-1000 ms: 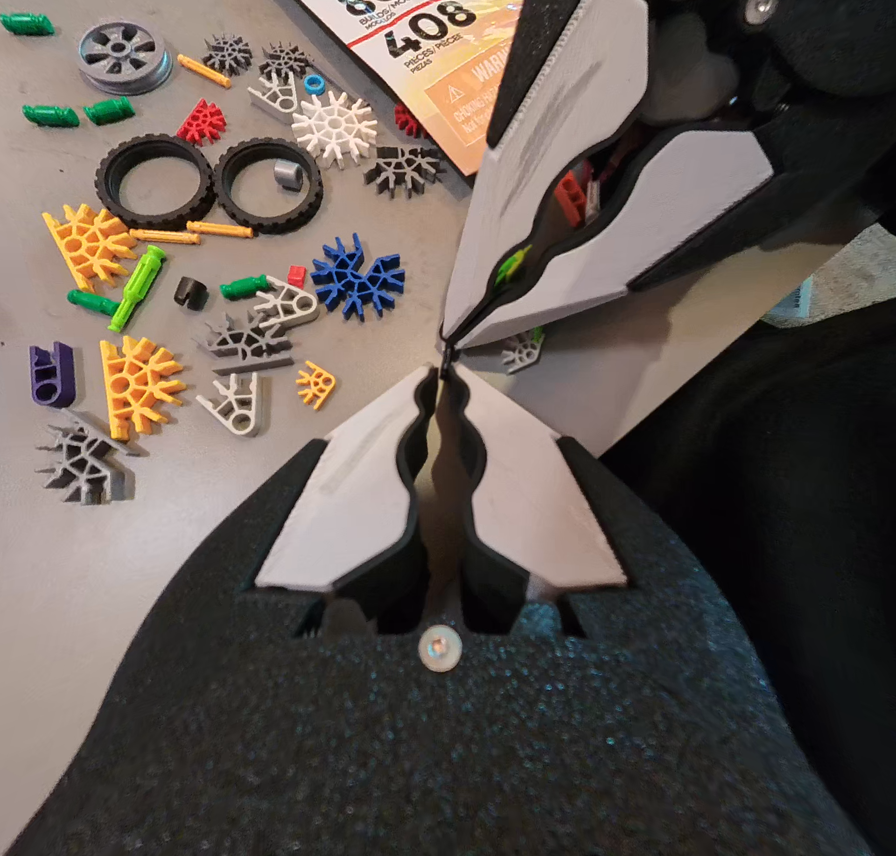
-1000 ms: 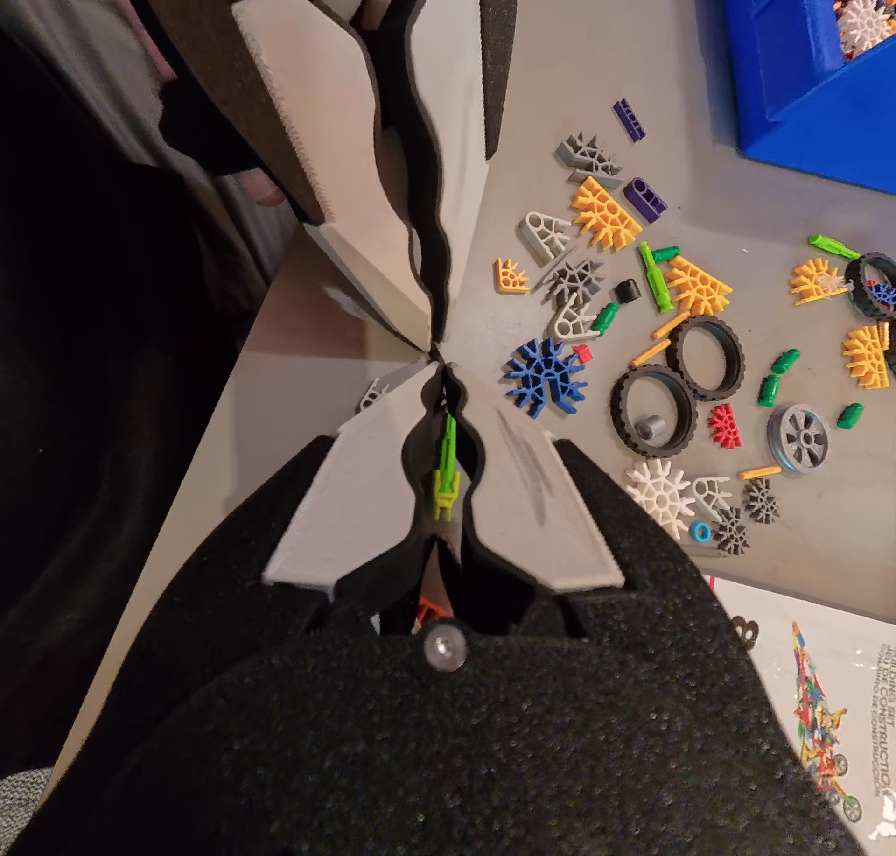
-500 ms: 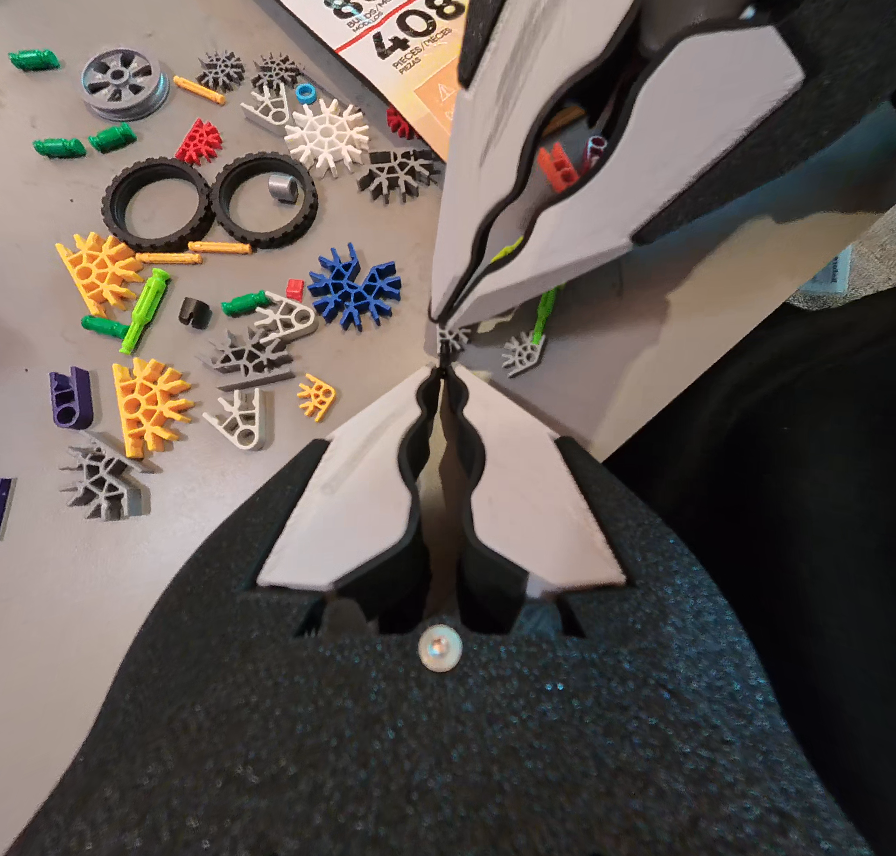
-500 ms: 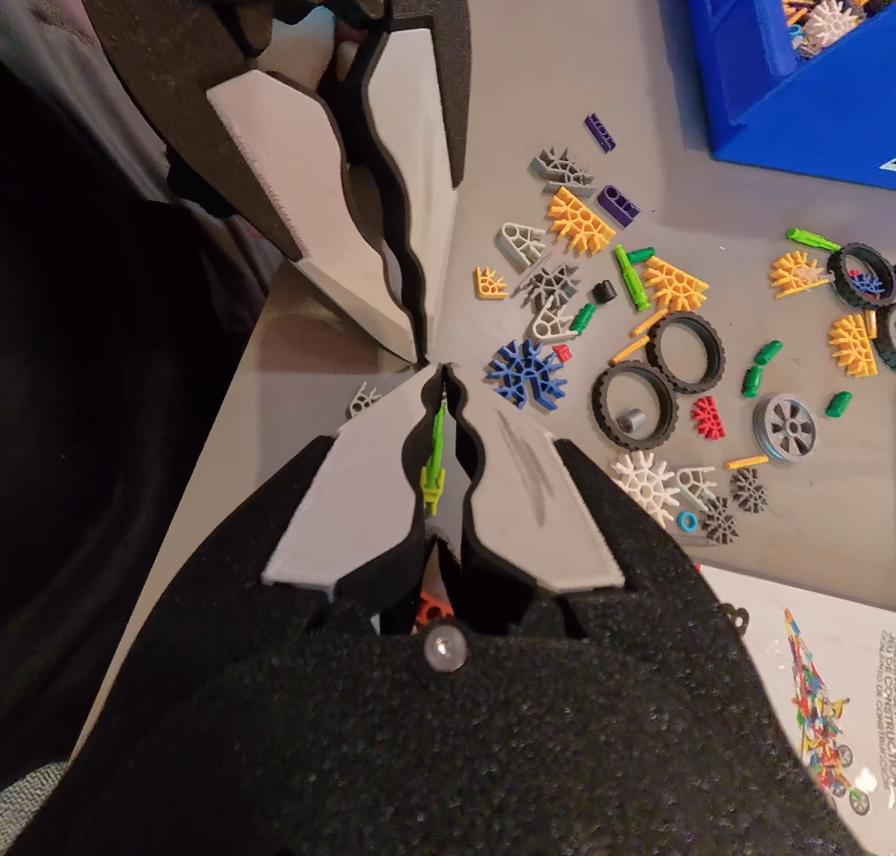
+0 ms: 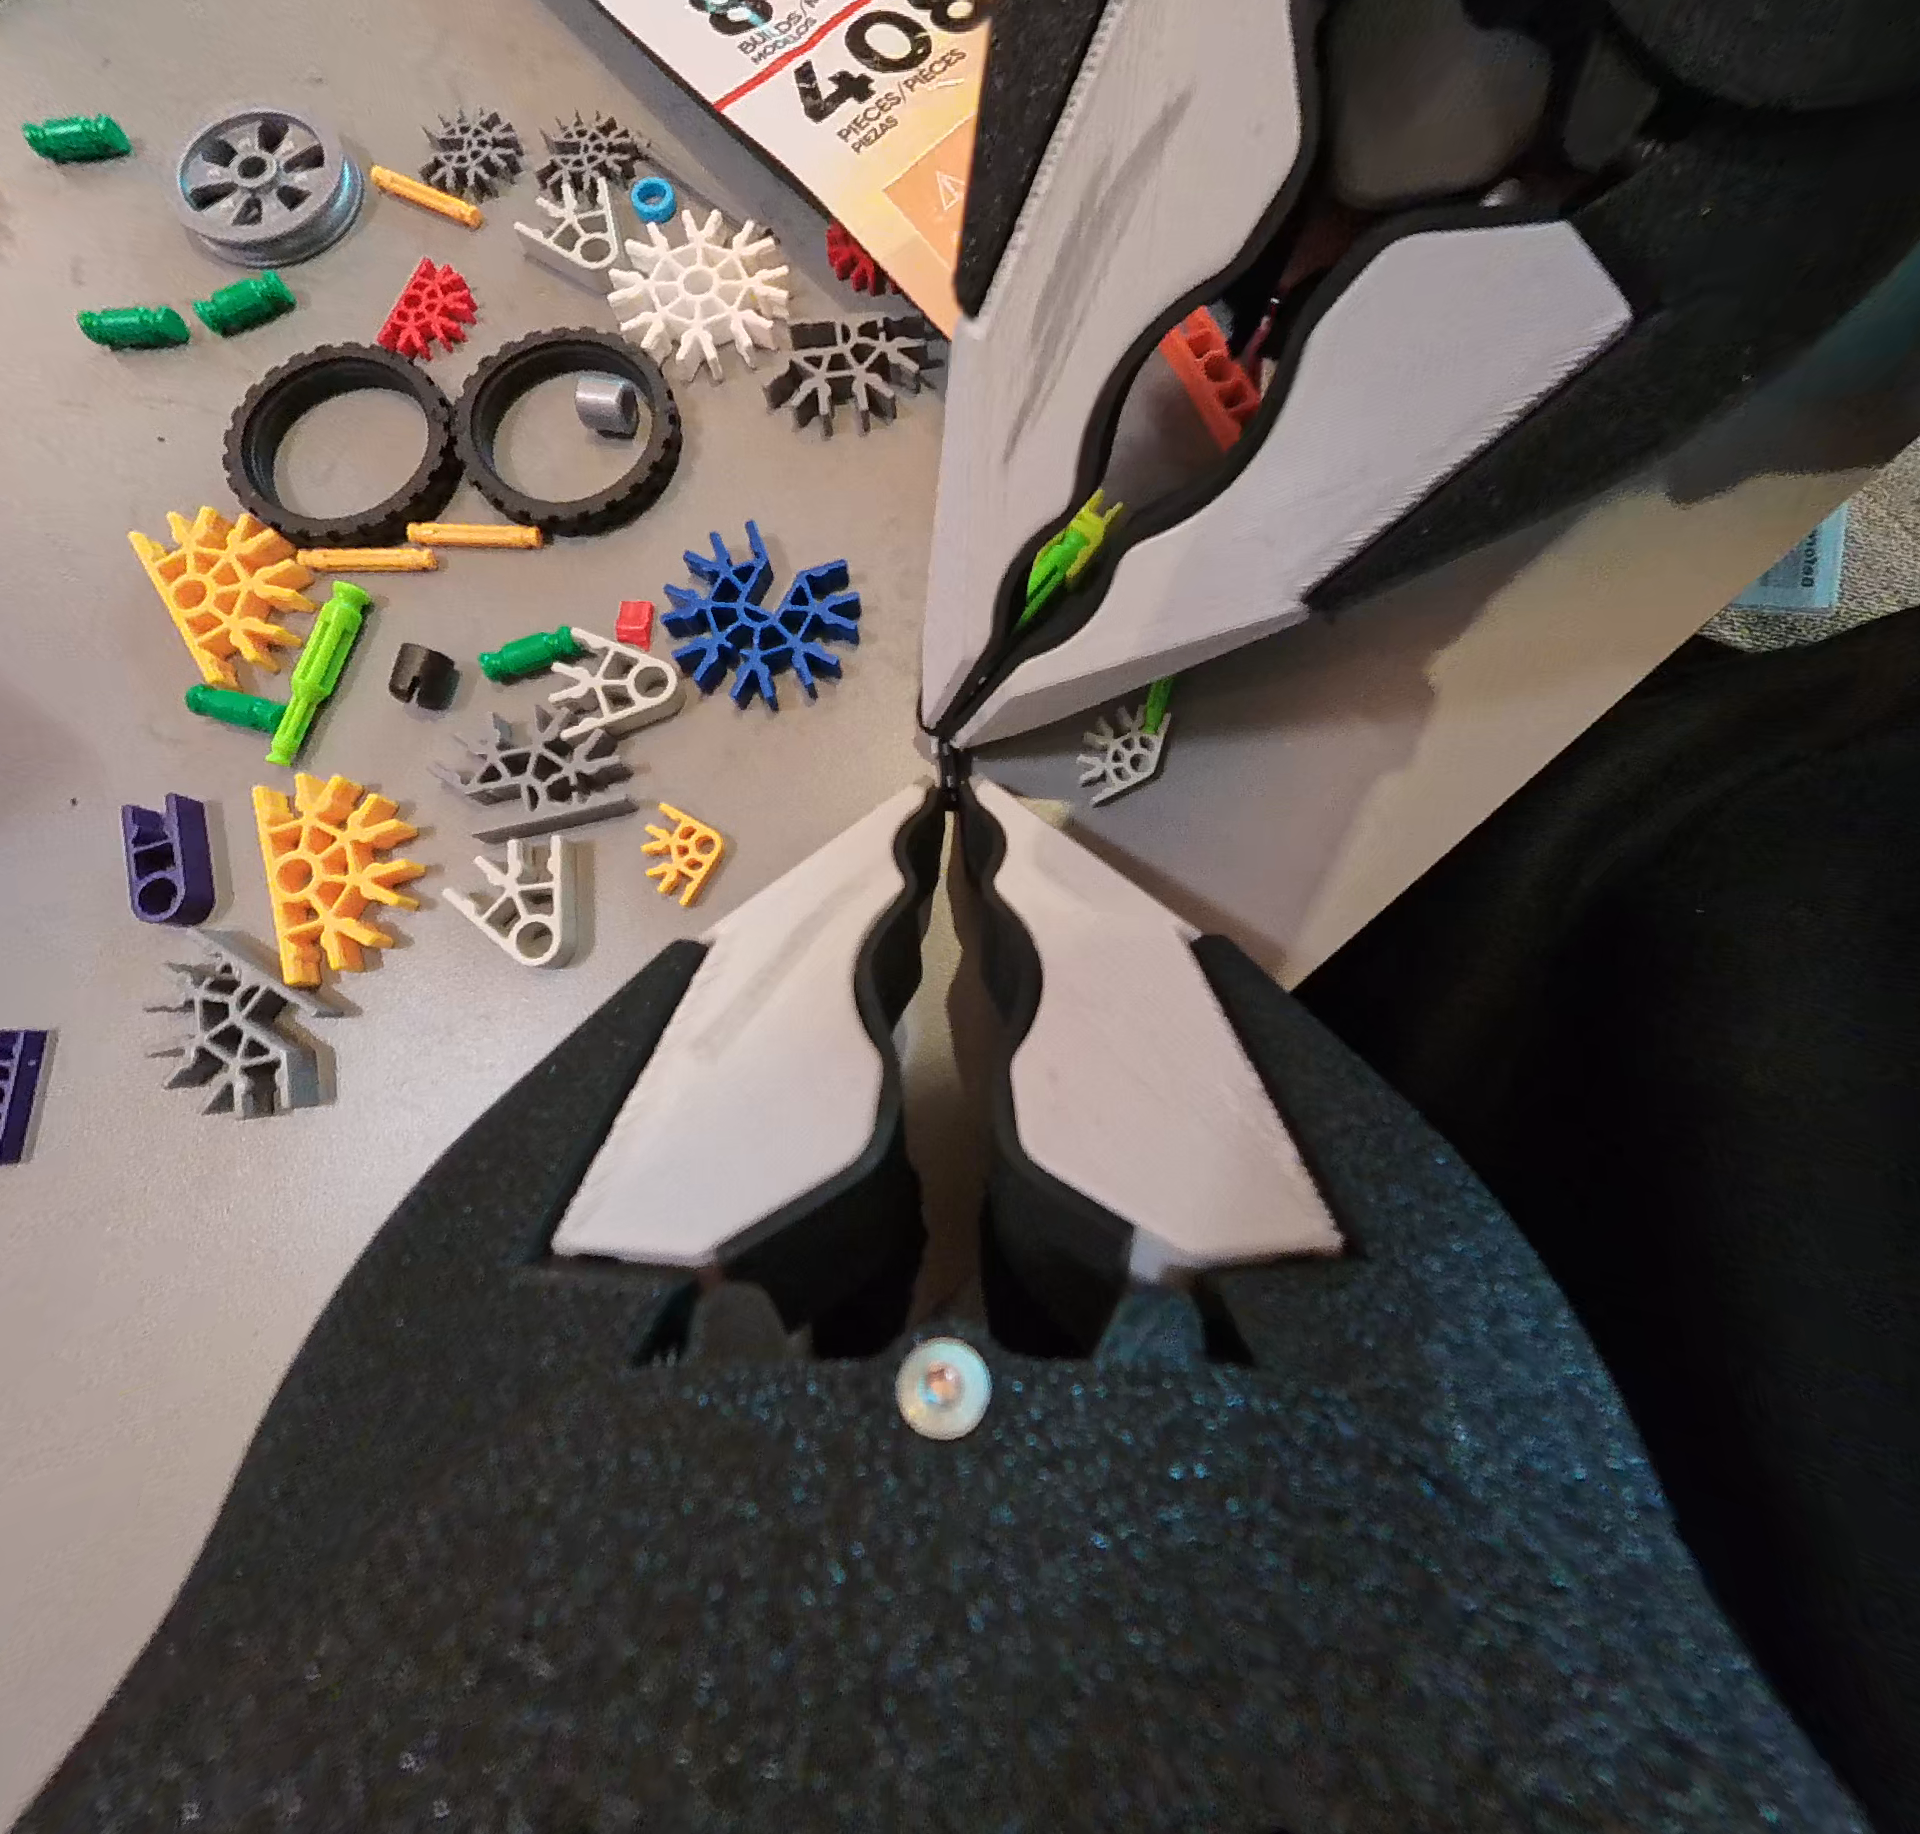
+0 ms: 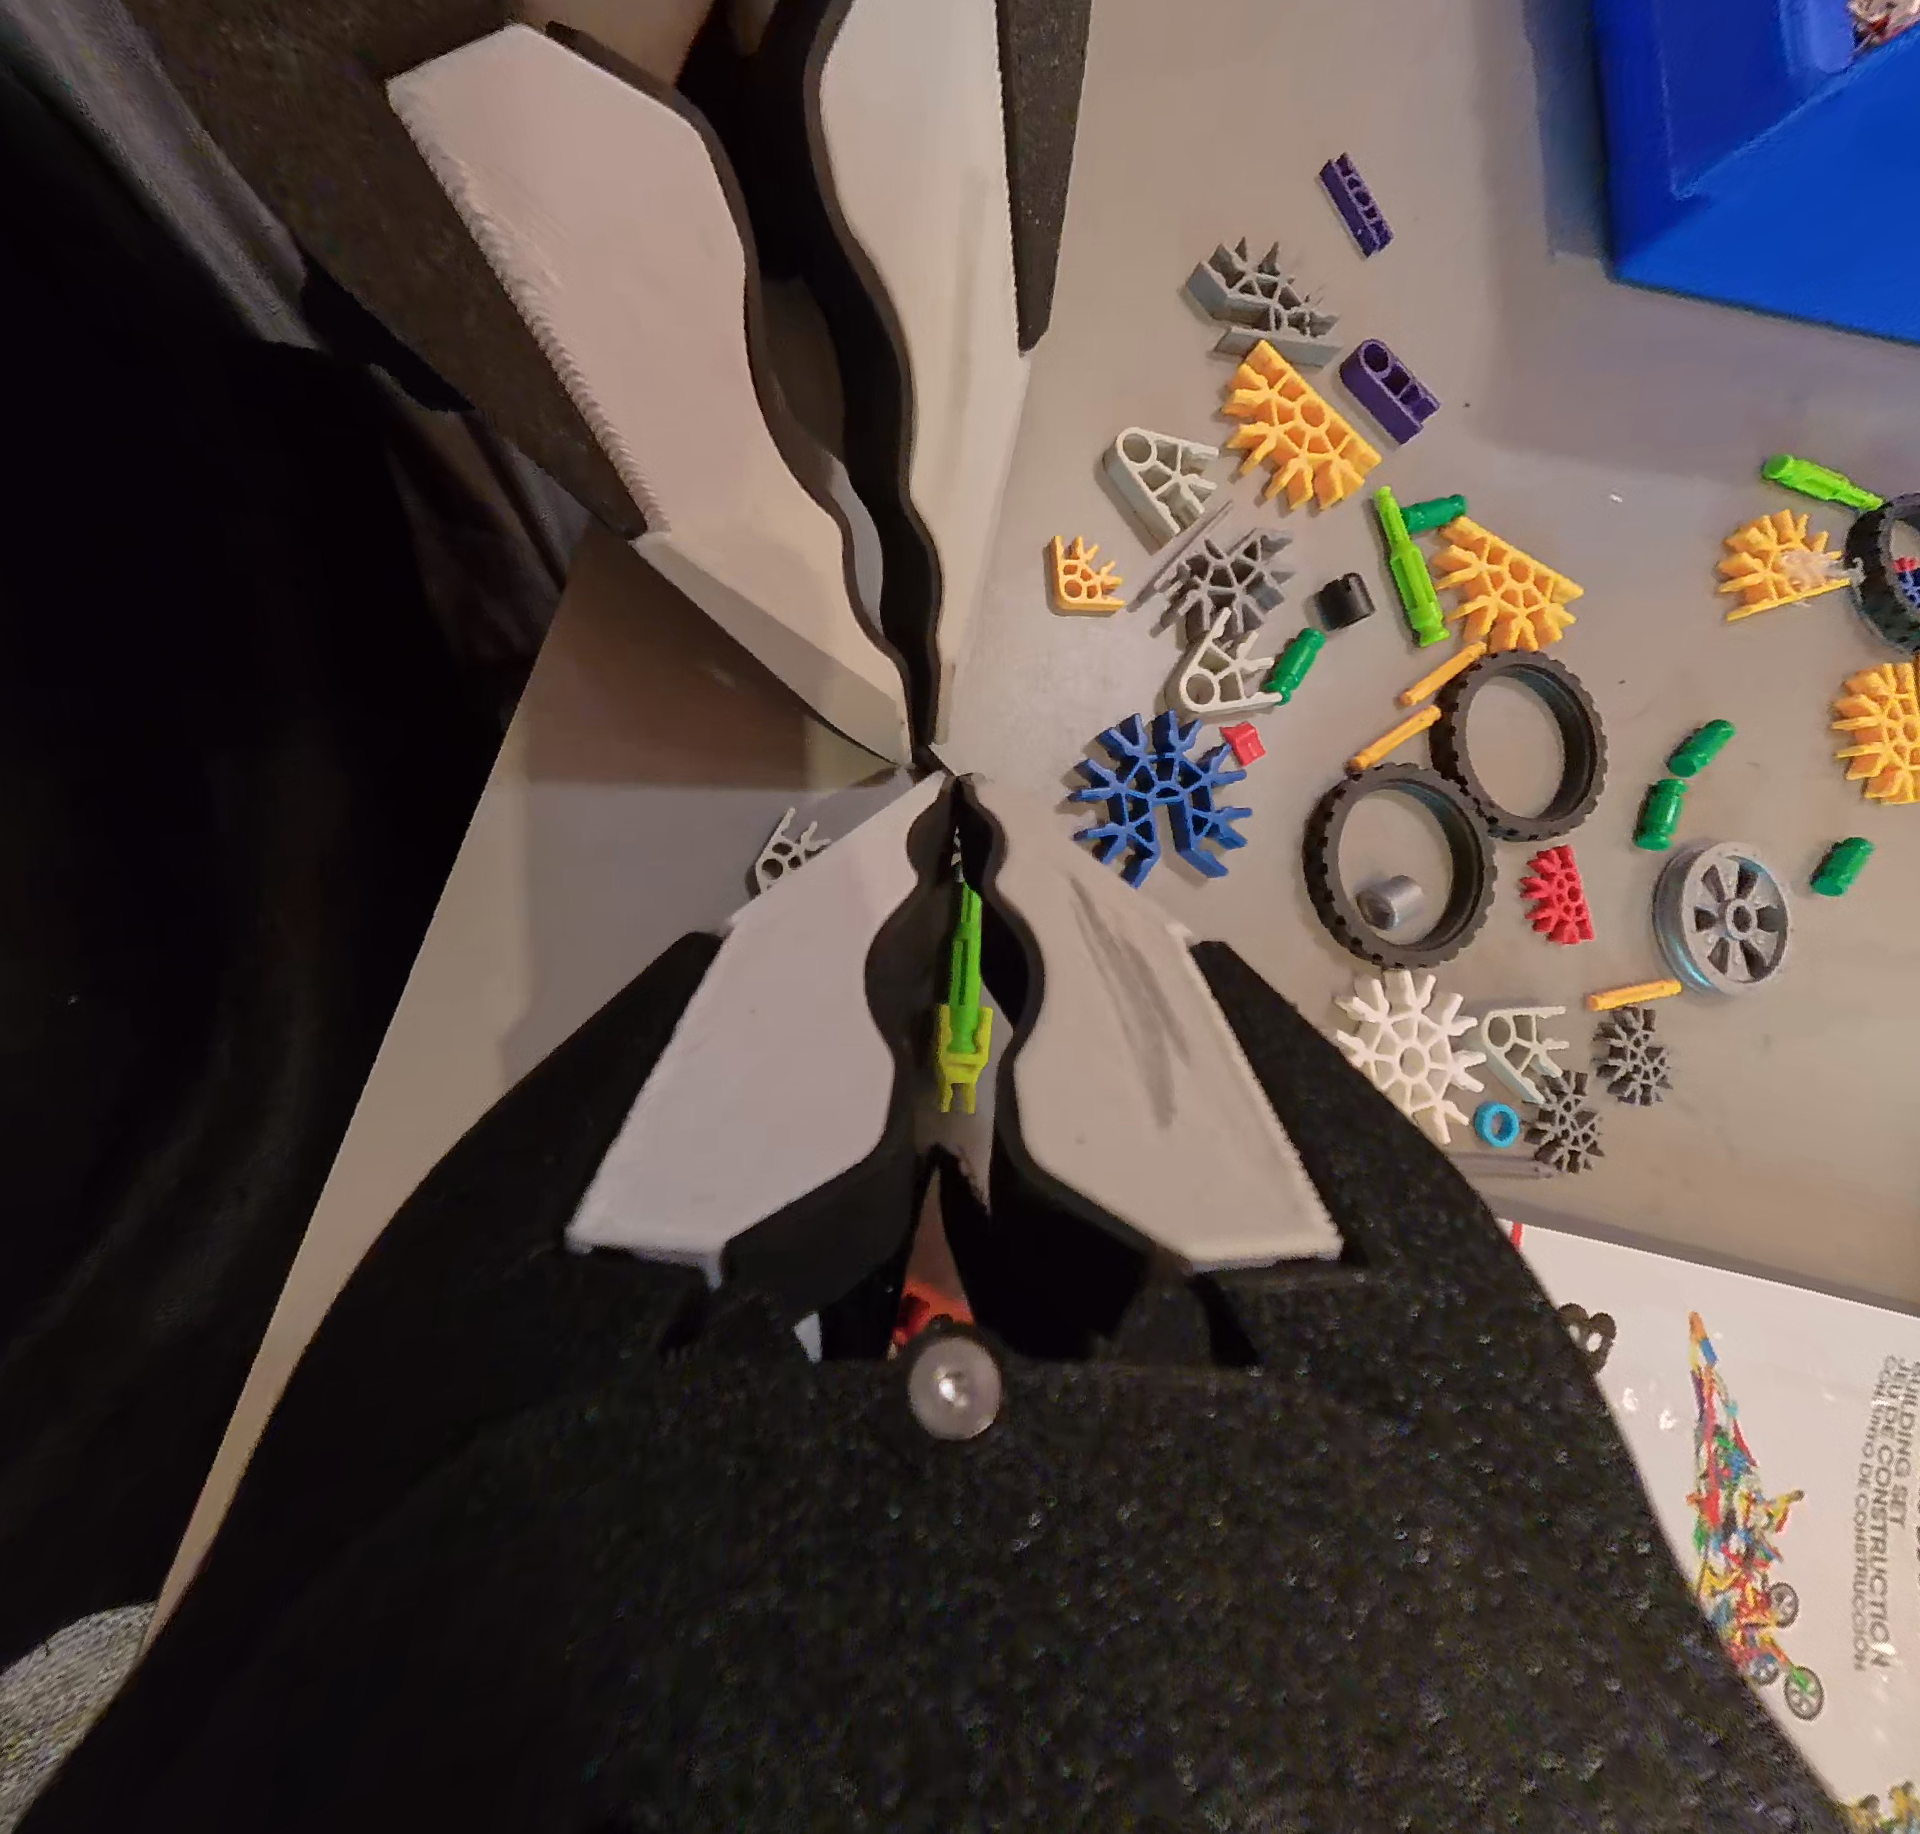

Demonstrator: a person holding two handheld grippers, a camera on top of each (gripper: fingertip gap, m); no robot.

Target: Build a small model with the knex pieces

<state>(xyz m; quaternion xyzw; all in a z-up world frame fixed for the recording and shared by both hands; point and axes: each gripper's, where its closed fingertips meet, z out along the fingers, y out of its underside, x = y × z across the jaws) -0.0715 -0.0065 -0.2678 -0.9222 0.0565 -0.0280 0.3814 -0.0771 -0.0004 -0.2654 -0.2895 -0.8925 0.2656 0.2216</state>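
My left gripper (image 5: 948,792) is shut, and a small dark grey piece (image 5: 948,758), seen edge-on, is pinched at its tips. My right gripper (image 6: 954,792) is shut on a lime green rod (image 6: 964,995) that lies along its fingers. The rod also shows in the left wrist view (image 5: 1070,550). The two grippers meet tip to tip just above the grey table (image 5: 156,1317), near its edge. A grey connector (image 5: 1120,758) with a green rod stub lies on the table under the right gripper. A blue snowflake connector (image 5: 764,615) lies close by.
Loose parts are spread to the left: two black tyres (image 5: 338,444), a grey wheel hub (image 5: 265,179), yellow connectors (image 5: 327,875), a white snowflake (image 5: 698,288). A printed booklet (image 5: 831,49) lies at the back. A blue bin (image 6: 1766,122) stands beyond. The table edge (image 5: 1455,849) borders dark clothing. My two grippers' fingertips are within a few centimetres of each other. From the right gripper's tips to the blue snowflake connector (image 5: 764,615) is close to 4 cm. It turns up in the right wrist view (image 6: 1158,798) as well.
Half a second ago the right gripper was tilted and drawn slightly away, with the grey piece showing between the tips. Now the tips are pressed together again, as they were a second ago.
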